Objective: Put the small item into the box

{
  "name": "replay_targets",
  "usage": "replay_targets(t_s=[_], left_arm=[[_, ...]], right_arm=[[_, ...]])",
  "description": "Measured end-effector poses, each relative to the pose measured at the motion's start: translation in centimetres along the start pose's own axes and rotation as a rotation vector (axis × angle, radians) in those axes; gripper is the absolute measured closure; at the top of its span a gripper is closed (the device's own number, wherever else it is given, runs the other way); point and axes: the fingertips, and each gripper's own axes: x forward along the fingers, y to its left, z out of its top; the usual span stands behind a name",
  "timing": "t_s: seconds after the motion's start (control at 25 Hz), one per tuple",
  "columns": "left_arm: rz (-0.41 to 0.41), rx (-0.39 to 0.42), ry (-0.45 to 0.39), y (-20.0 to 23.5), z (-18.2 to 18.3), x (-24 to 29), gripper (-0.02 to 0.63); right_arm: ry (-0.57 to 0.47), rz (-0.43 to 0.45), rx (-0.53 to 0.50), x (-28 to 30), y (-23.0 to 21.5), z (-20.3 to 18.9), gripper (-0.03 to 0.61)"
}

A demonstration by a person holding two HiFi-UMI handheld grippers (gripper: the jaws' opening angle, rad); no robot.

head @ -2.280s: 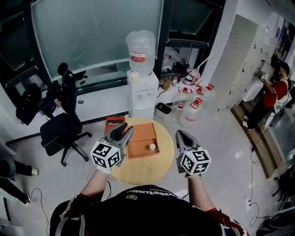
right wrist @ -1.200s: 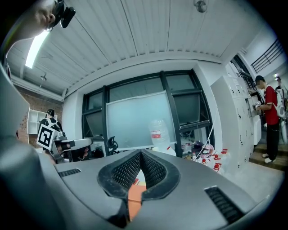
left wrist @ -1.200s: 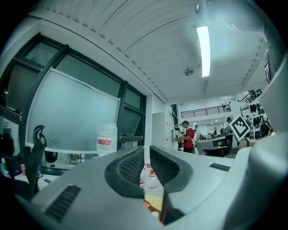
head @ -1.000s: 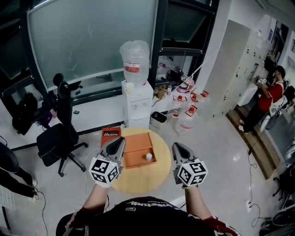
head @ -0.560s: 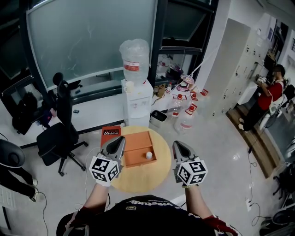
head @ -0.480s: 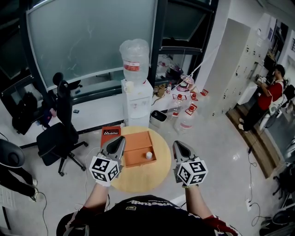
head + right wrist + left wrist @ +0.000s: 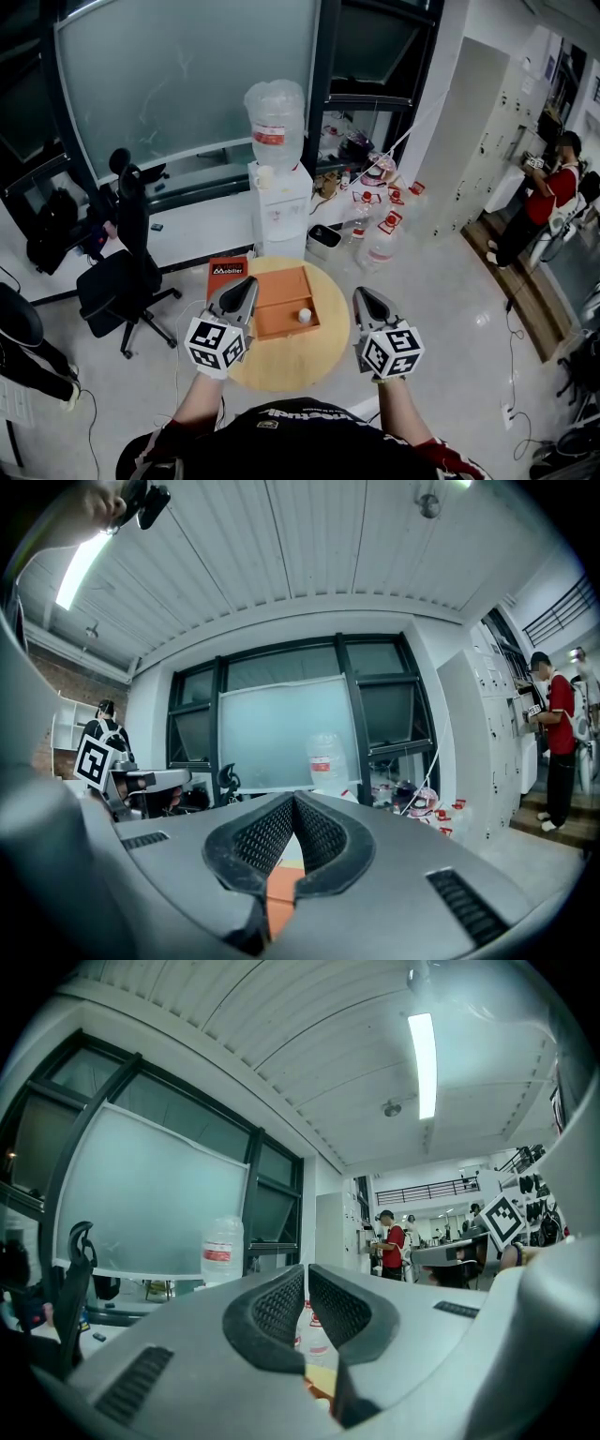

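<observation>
An open orange box (image 7: 277,298) lies on a round wooden table (image 7: 291,361). A small white item (image 7: 305,316) stands inside the box, near its front right corner. My left gripper (image 7: 246,284) hovers over the box's left edge with its jaws shut and empty. My right gripper (image 7: 364,293) is at the table's right rim, also shut with nothing in it. In the left gripper view the left gripper (image 7: 307,1269) has its pads closed together. The right gripper (image 7: 293,797) also shows closed pads, with a sliver of the orange box (image 7: 279,888) below them.
A water dispenser (image 7: 278,187) stands behind the table, with bottles (image 7: 380,248) on the floor to its right. A red book (image 7: 225,268) lies by the table's left side. A black office chair (image 7: 122,272) is at the left. A person in red (image 7: 553,178) stands far right.
Since the earliest frame the left jaws have closed and the head view has shifted a little. Over the last second both grippers and the white item have stayed in place.
</observation>
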Motion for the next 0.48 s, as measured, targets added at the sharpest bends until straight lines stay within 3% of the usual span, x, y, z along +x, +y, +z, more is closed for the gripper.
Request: replay_targets(t_s=[0.48], left_arm=[[-0.005,0.009,0.003,-0.2,0.2,-0.2,0.584]], right_arm=[[-0.010,0.007,-0.004,-0.3,0.8,0.9,0.551]])
